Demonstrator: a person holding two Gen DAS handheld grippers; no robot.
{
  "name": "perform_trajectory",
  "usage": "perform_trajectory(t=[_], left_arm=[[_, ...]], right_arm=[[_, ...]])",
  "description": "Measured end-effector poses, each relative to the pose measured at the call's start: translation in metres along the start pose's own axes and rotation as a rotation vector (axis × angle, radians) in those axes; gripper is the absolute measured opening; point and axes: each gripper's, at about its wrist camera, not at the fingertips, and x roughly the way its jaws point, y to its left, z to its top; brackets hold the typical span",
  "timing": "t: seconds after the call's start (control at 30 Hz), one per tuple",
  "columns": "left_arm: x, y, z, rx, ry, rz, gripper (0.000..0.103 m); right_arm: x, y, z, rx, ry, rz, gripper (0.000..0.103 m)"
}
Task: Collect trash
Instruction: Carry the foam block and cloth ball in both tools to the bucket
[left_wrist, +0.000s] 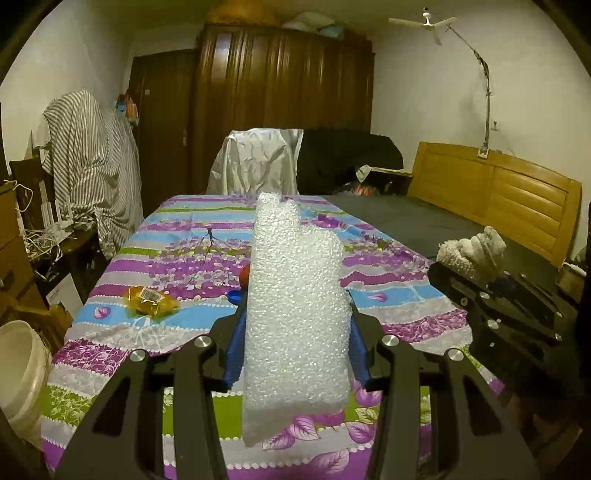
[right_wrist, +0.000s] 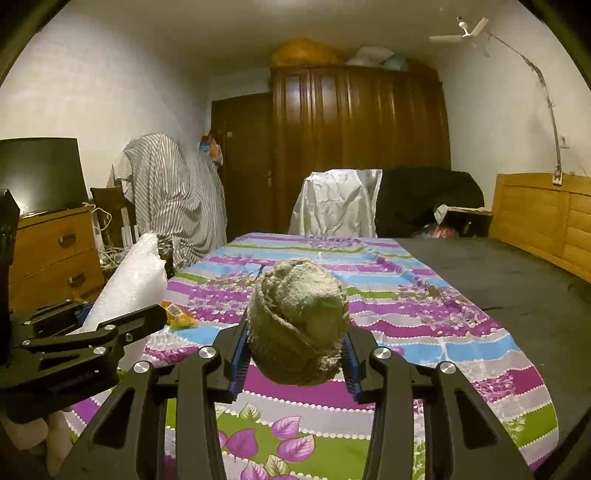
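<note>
**Both Grippers Loaded: Two Trash Items Held Above the Bed**

The left gripper (left_wrist: 297, 332) pinches a sheet of bubble wrap (left_wrist: 295, 306) between its blue pads. The wrap stands upright between the fingers and reaches well past the tips, so the grip sits on its lower part. This is probably because the material is light and bulky: a pinch low down carries it, while the free upper part simply rises clear of the bed.

The right gripper (right_wrist: 295, 350) is pressed onto a wadded cloth (right_wrist: 297, 325), a greyish-green bundle that fills the gap between the pads. The wad bulges above and below the fingers, which suggests a soft item squeezed at its middle for a secure hold.

Both items hang above the patterned bedspread (left_wrist: 184, 236) and do not rest on it. The two grippers sit side by side, each visible at the edge of the other's view.

Remaining trash: a yellow wrapper (left_wrist: 149, 301) lies on the bedspread, to the left of the left gripper. A blue cap (left_wrist: 233, 295) and something red show just beside the bubble wrap, mostly hidden by it.

A white bucket (left_wrist: 22, 369) stands off the bed's left corner. It is the likely drop point, though its contents cannot be seen. With both grippers occupied, unloading appears necessary before the wrapper is taken.
</note>
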Motion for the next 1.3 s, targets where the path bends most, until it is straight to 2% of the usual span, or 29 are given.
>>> perform_trajectory(t=[0.17,0.5,0.73,1.03,1.3], left_arm=[[-0.003,0.006,0.001,-0.004,-0.011,0.016,0.044],[-0.01,0.009,0.0,-0.009,-0.012,0.03,0.044],[-0.023,0.047,0.008,-0.054,-0.032,0.117,0.044],[-0.049,0.123,0.019,-0.126,-0.051,0.26,0.044],[-0.087,0.212,0.019,-0.221,-0.059,0.432,0.044]], right_arm=[[-0.009,0.005,0.002,-0.004,-0.005,-0.003,0.043],[0.004,0.006,0.006,-0.016,0.006,0.02,0.043],[0.03,0.033,0.024,-0.048,0.007,0.096,0.043],[0.069,0.118,0.053,-0.099,0.021,0.263,0.043],[0.101,0.231,0.076,-0.158,0.056,0.434,0.043]])
